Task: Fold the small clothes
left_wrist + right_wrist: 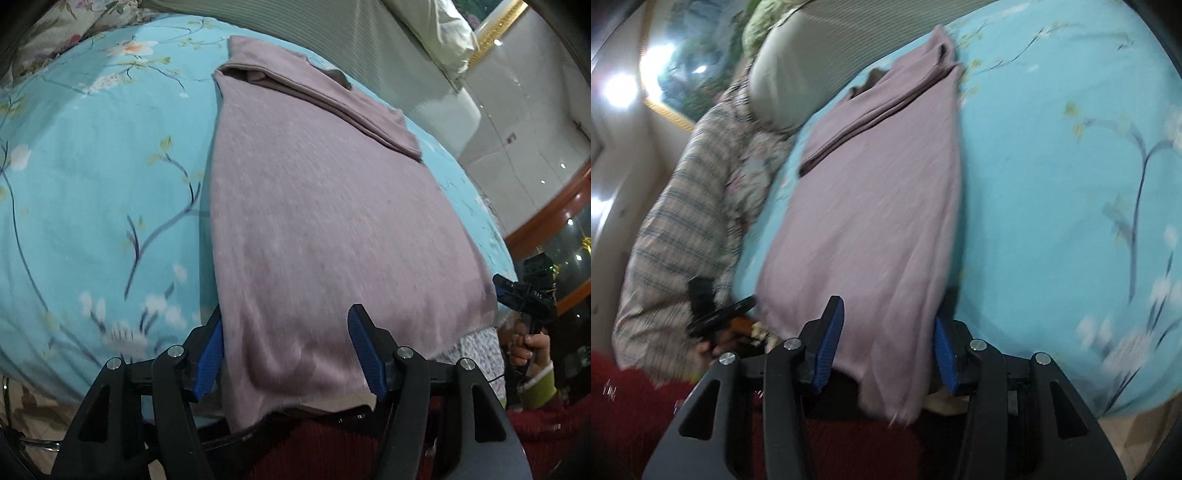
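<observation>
A mauve knitted garment point(317, 206) is laid flat on a blue floral bedsheet point(92, 177), its sleeve folded across the far end and its near hem draped over the bed's edge. The left gripper point(291, 354) is held with jaws parted around the hem's near corner, pads not pressing it. The right gripper point(886, 347) is likewise parted about the other corner, gripping nothing. No containers are seen.

Mauve top point(325, 221) w/ faint speckle, turquoise sheet point(92, 177) — white blossoms, blue-padded black tongs point(288, 350)
</observation>
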A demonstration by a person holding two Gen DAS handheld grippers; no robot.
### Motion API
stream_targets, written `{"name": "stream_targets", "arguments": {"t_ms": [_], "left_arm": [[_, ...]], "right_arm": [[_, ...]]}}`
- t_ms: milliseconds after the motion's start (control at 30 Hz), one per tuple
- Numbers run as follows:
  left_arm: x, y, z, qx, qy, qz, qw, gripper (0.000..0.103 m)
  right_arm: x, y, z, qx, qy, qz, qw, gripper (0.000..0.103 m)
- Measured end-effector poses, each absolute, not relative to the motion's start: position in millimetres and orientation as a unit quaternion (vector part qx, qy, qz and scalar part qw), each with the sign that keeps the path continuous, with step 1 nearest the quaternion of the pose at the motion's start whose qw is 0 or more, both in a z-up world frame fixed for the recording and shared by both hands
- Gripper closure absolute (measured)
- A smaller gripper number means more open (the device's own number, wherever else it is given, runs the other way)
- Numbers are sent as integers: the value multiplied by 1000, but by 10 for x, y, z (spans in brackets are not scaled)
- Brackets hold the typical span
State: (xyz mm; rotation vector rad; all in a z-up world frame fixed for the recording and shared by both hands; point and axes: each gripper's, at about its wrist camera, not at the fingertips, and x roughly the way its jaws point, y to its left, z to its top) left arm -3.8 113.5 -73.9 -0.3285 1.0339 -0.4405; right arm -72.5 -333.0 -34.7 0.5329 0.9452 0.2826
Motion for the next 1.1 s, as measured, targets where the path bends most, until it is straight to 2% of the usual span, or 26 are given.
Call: {"name": "stream_targets", "arguments": {"t_ms": [167,233,400,467,500,533,633,900,1100], "left_arm": [[-107,1136,-849,-167,507,-242,810,42],[-120,1102,-907,-158,515,-242,807,51],[-122,1131,-932,-159,518,-247,803,59],[-115,1173,-949,-158,519,-246,803,67],[-119,1209,-957,-158,519,-247,803,74],[-111,1213,-964,-157,519,-246,803,84],[-108,1196,-925,-152,511,-247,809,96],[-156,1238,-529,-173,453,-262,834,97],[27,1281,-116,-191,393,-270,858,97]], "right_arm": [[-770,-3185,-507,252,457,169,836,55],[-766,-3212,-530,266,450,171,835,55],[-758,-3332,-473,291,434,168,836,57],[-709,-3314,-470,274,446,153,838,73],[-688,-3311,-481,270,453,147,837,89],[-684,-3309,-494,265,459,143,836,92],[-745,-3277,-430,255,450,156,841,94],[-745,-3338,-132,299,371,205,855,95],[-391,-3474,171,296,329,189,876,95]]}}
